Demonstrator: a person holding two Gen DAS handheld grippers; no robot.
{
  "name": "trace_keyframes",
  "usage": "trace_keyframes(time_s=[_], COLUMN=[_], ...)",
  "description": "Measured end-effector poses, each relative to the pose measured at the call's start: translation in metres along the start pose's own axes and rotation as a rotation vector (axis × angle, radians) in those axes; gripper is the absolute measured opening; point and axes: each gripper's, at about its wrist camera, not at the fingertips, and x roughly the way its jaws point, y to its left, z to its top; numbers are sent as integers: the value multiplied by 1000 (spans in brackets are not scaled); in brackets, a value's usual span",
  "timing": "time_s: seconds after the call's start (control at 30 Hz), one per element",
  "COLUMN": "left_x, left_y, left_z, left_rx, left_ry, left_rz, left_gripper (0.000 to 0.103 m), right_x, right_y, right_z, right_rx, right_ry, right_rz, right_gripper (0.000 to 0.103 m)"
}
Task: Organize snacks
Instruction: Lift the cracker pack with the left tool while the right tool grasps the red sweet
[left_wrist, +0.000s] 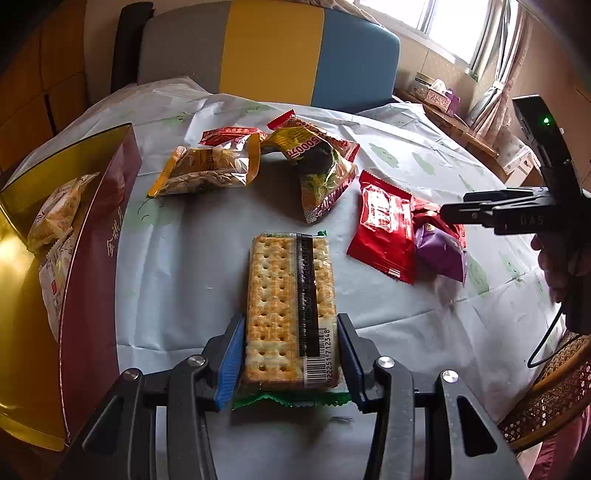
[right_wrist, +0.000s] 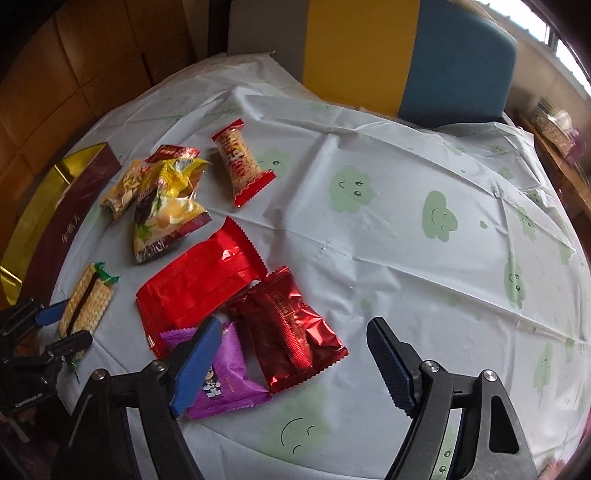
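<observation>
Left wrist view, reading from the left: the maroon gift box (left_wrist: 92, 258) with its gold lining sits open at the table's edge, two pale snack packs (left_wrist: 55, 218) already lying inside it. Beyond, on the cloud-print tablecloth (left_wrist: 177, 258), a loose heap of yellow and red wrappers (left_wrist: 258, 162) waits its turn. At centre the left gripper (left_wrist: 291, 354) has its blue pads pressed against both long sides of the clear-wrapped cracker pack (left_wrist: 288, 295), jaws about half closed around it; whether the pack is off the cloth cannot be told. To the right lie a bright red packet (left_wrist: 384, 229) and a purple packet (left_wrist: 439, 251), with the right gripper (left_wrist: 454, 214) reaching in from the frame's edge above them. Right wrist view shows that gripper (right_wrist: 291, 354) with its fingers spread wide and nothing between the pads; the left pad hangs over the purple packet (right_wrist: 229, 376), and a dark red foil pack (right_wrist: 291, 332) lies in the gap between the fingers, untouched. A long red-ended bar (right_wrist: 242, 166) lies apart, further up the table. Judging by the scene, the crackers are the piece in hand, due to swing left into the box and be set flat beside the packs there, while the right hand must drop and centre on one packet before closing.
</observation>
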Motion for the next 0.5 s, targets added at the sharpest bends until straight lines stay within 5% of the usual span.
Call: trace_keyframes(time_s=[0.5], left_x=[-2], left_y=[4], left_z=[-2], left_rx=[-11], left_ry=[-18], left_rz=[-22], left_gripper=[48], right_x=[27], right_y=[9], right_z=[11], right_rx=[-69], right_ry=[58], right_rz=[14], right_gripper=[81])
